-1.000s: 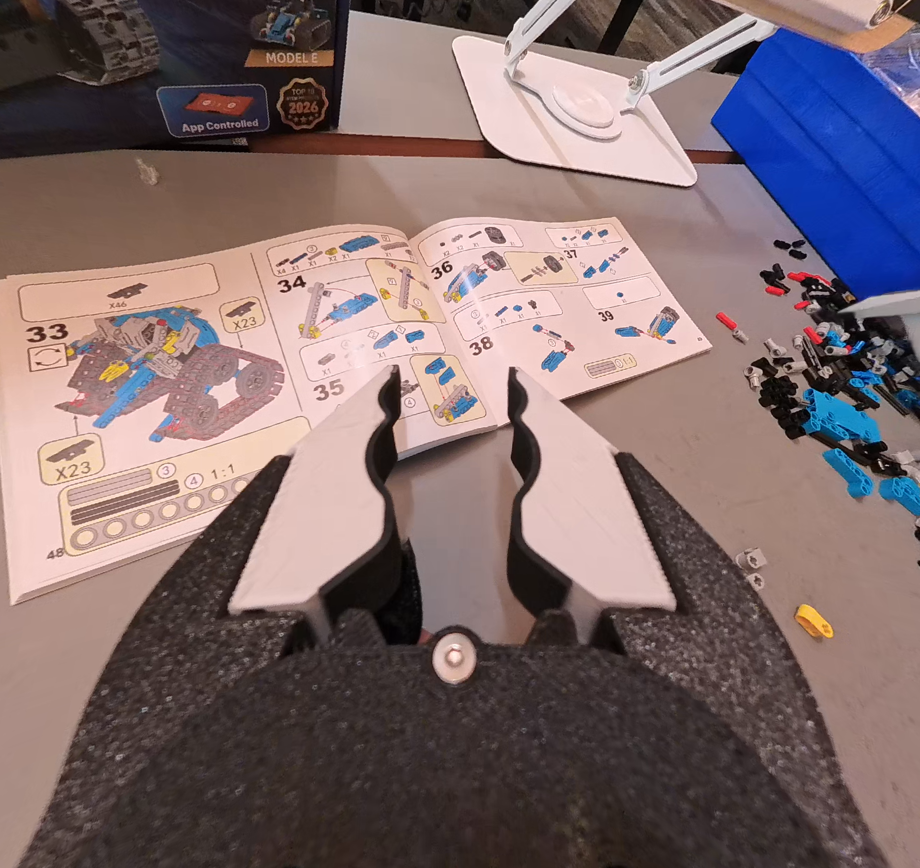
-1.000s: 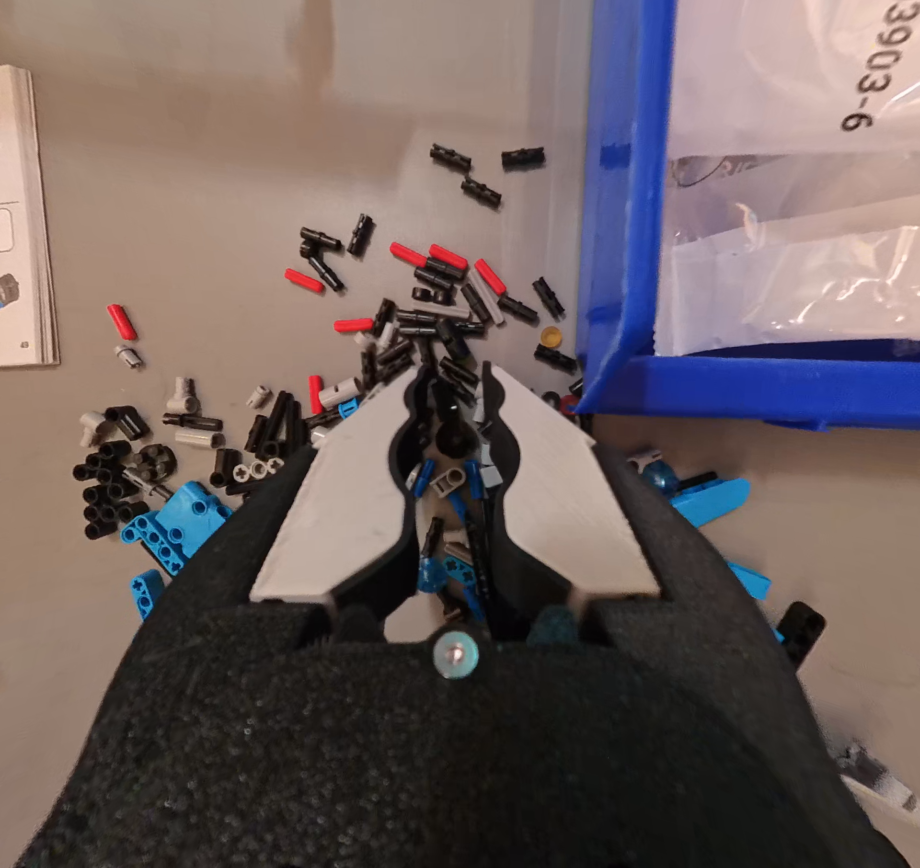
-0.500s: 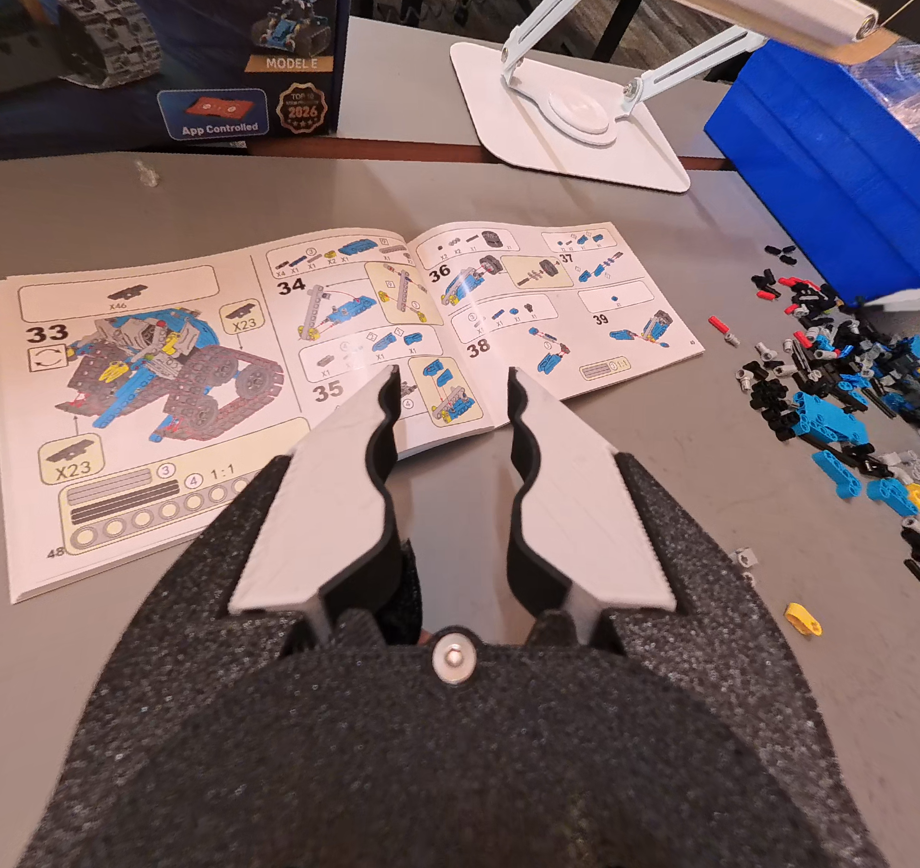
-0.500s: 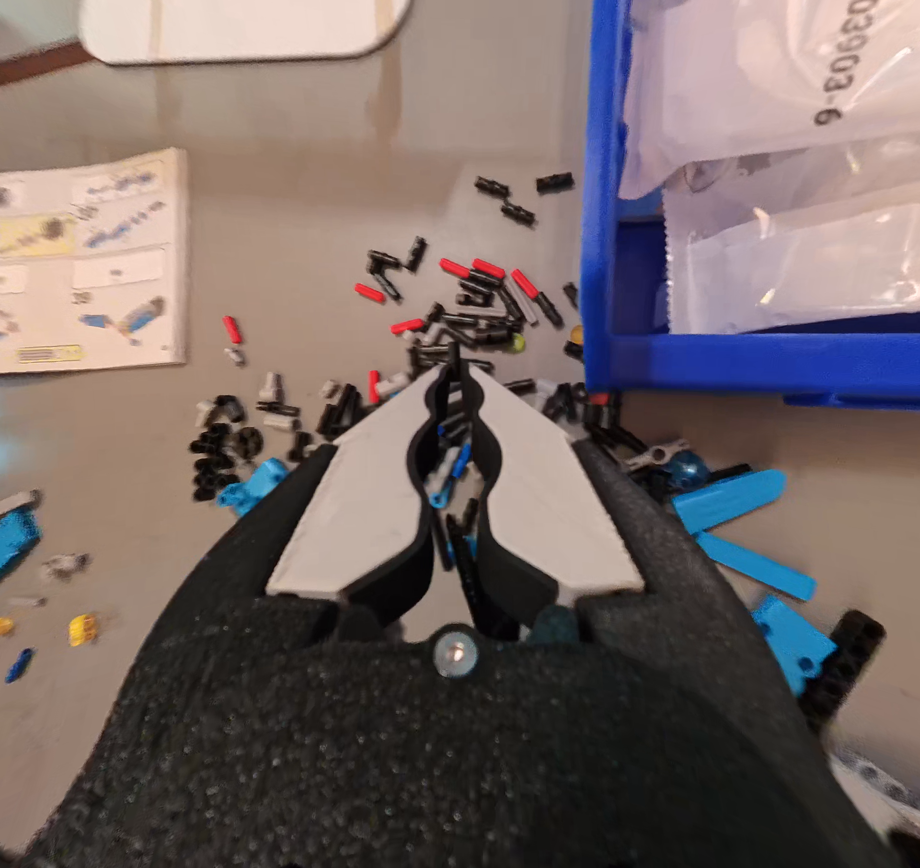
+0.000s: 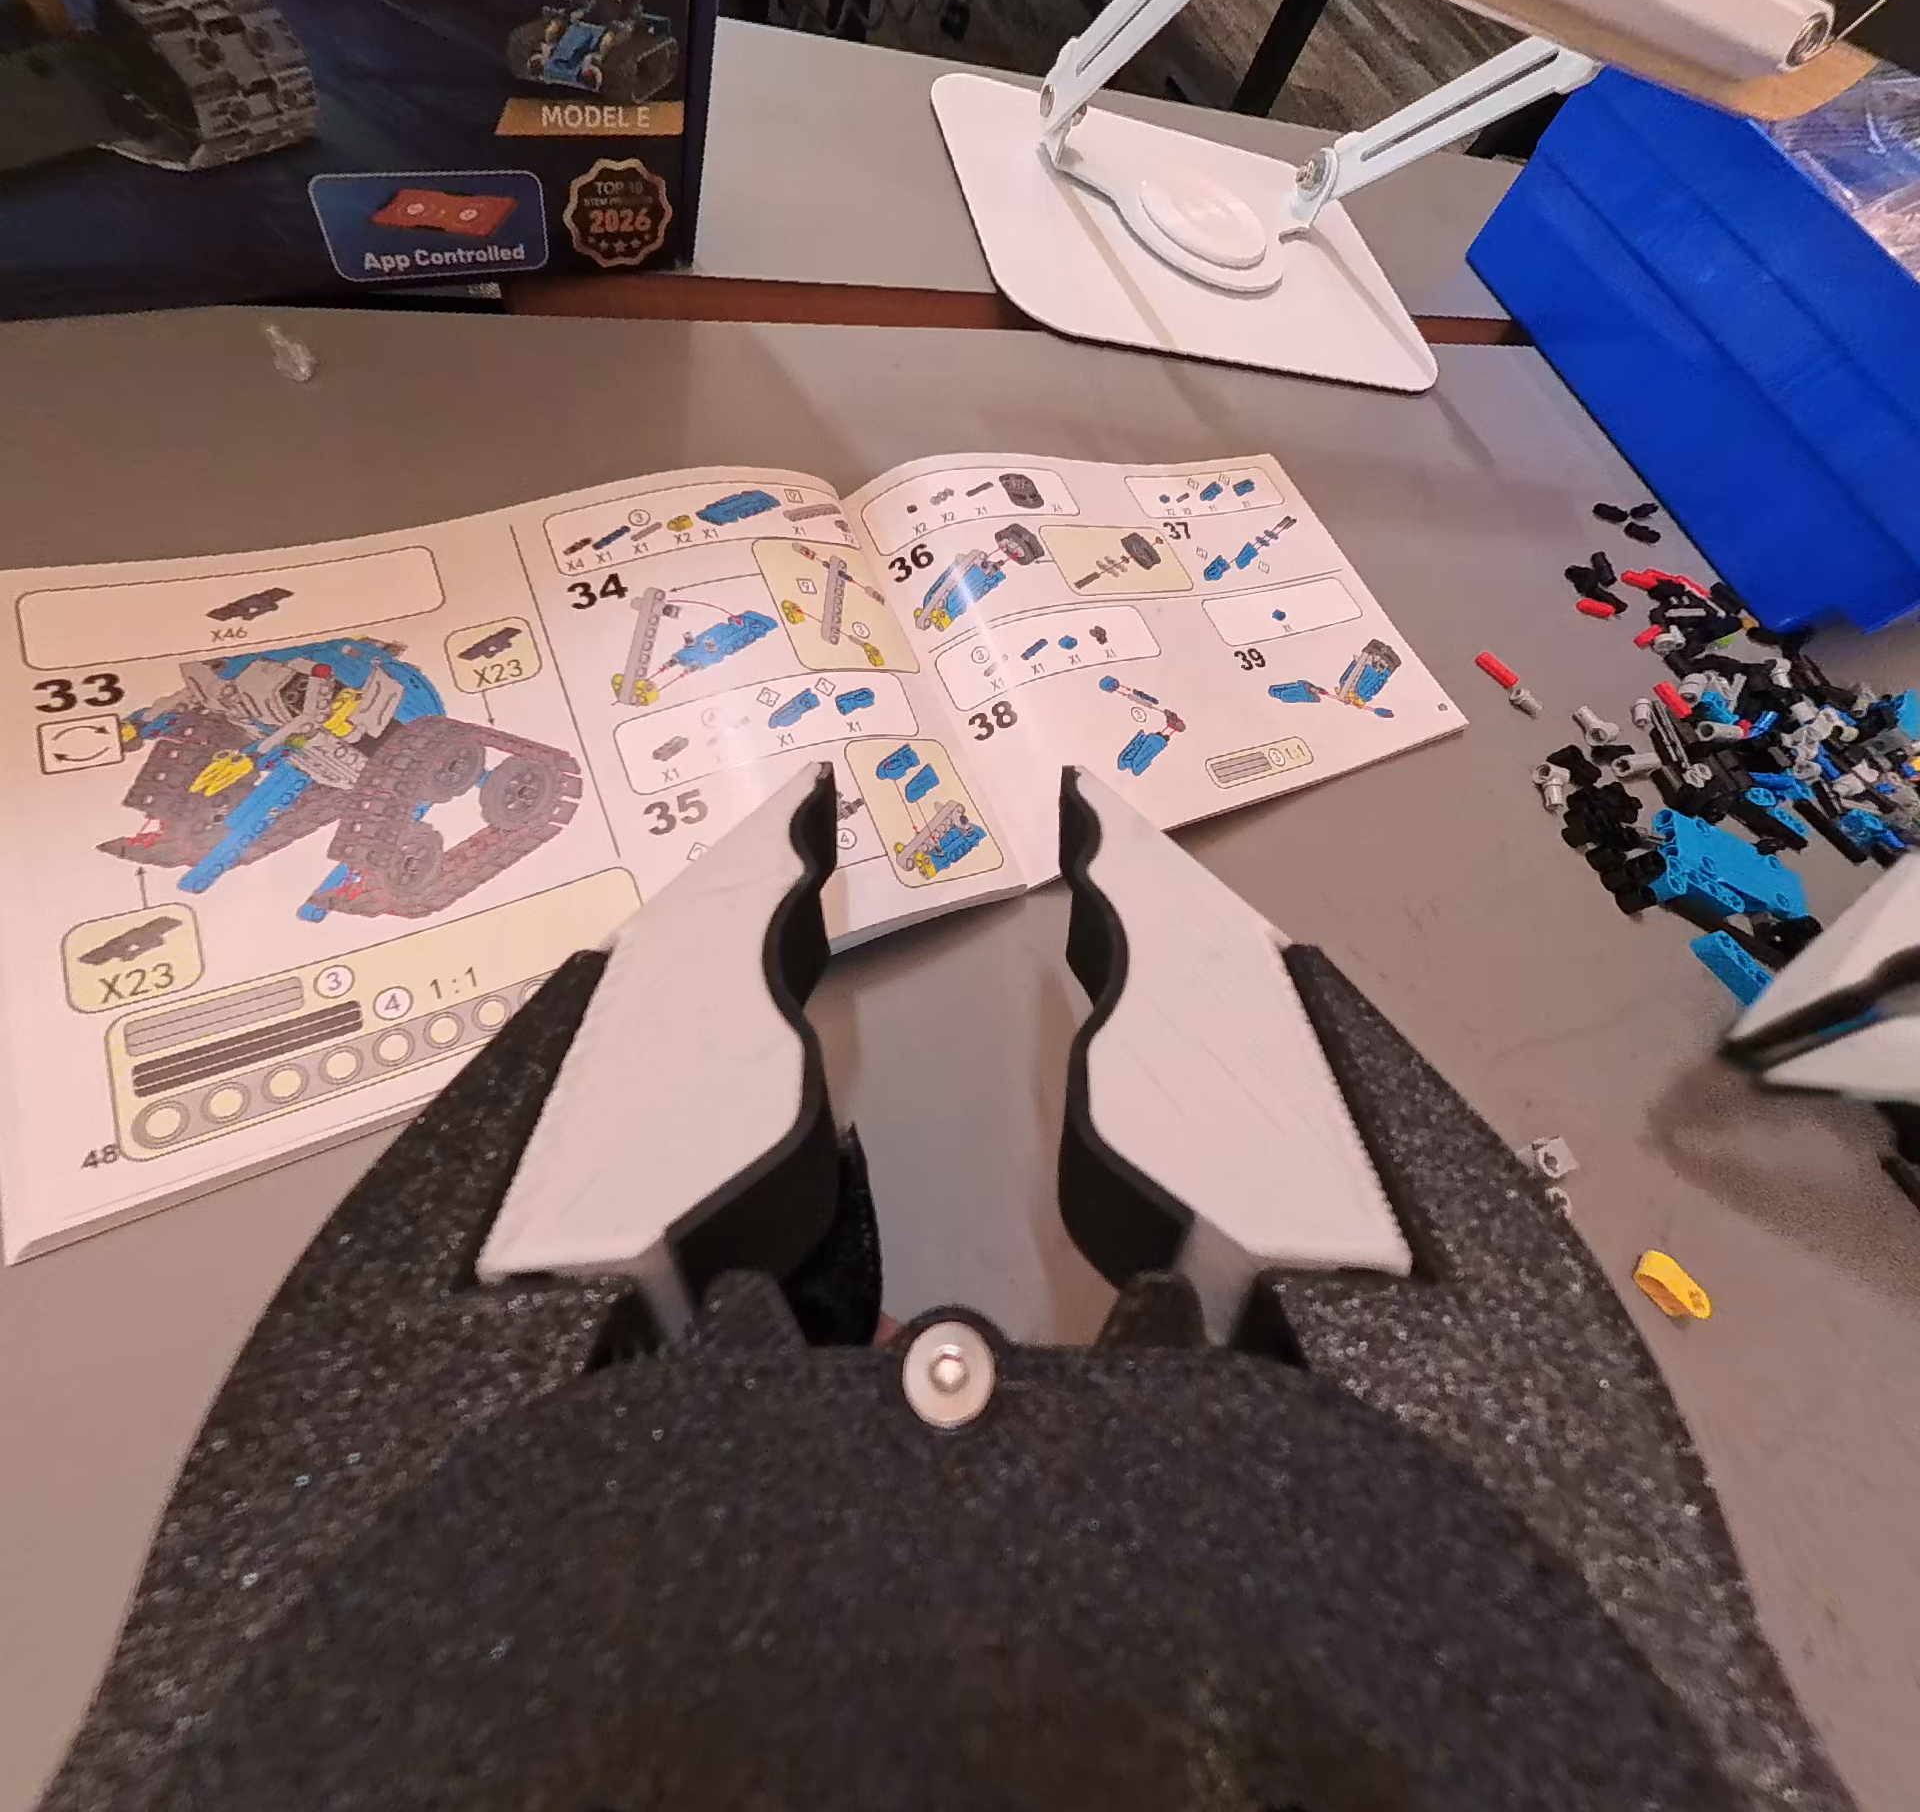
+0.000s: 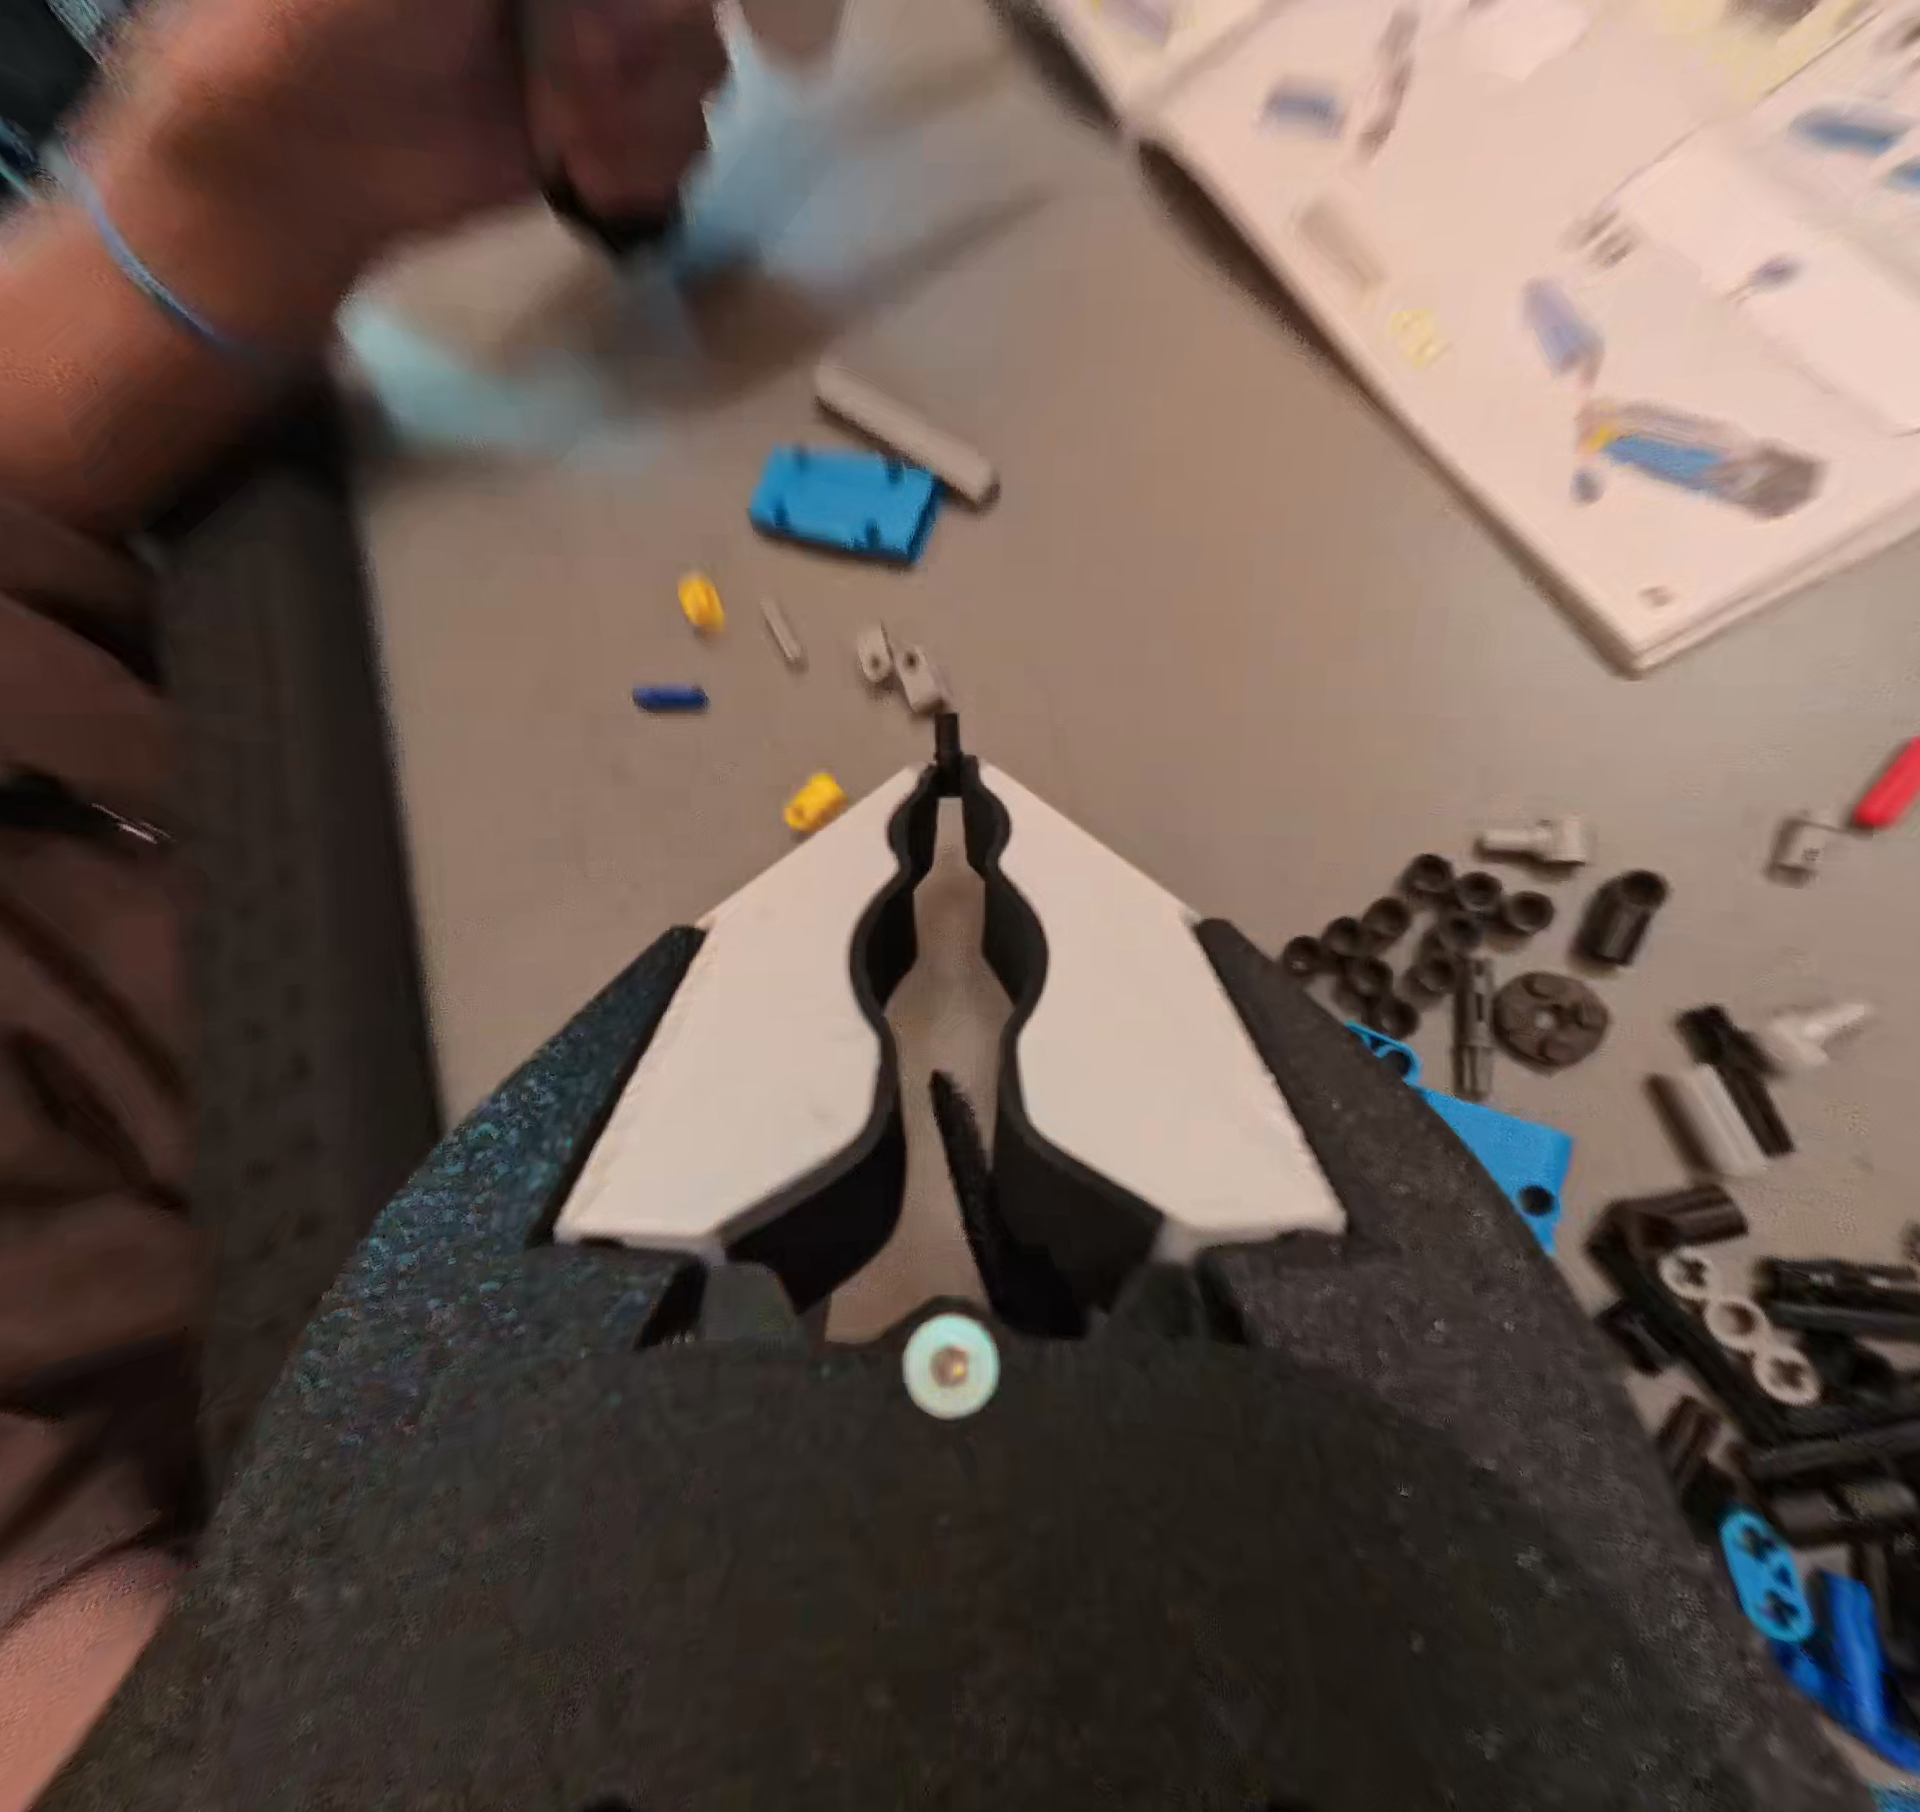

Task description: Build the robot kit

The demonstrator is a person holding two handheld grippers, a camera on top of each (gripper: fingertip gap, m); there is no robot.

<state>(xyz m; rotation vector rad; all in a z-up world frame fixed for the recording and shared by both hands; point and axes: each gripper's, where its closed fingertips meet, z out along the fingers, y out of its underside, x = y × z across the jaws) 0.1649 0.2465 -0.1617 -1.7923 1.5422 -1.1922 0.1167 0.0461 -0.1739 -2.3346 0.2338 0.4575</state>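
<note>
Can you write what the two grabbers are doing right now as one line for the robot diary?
left gripper: open, empty, over instruction booklet edge | right gripper: shut on small black pin, above grey table

Both grippers share one build — a black, speckled foam-like body, with a round silver screw set at the centre. The left gripper point(image 5: 945, 796) and right gripper point(image 6: 943, 775) each carry two pale grey fingers point(image 5: 686, 1014) lined in black (wavy inner edges). A thin blue band circles the person's wrist point(image 6: 145, 266).
</note>
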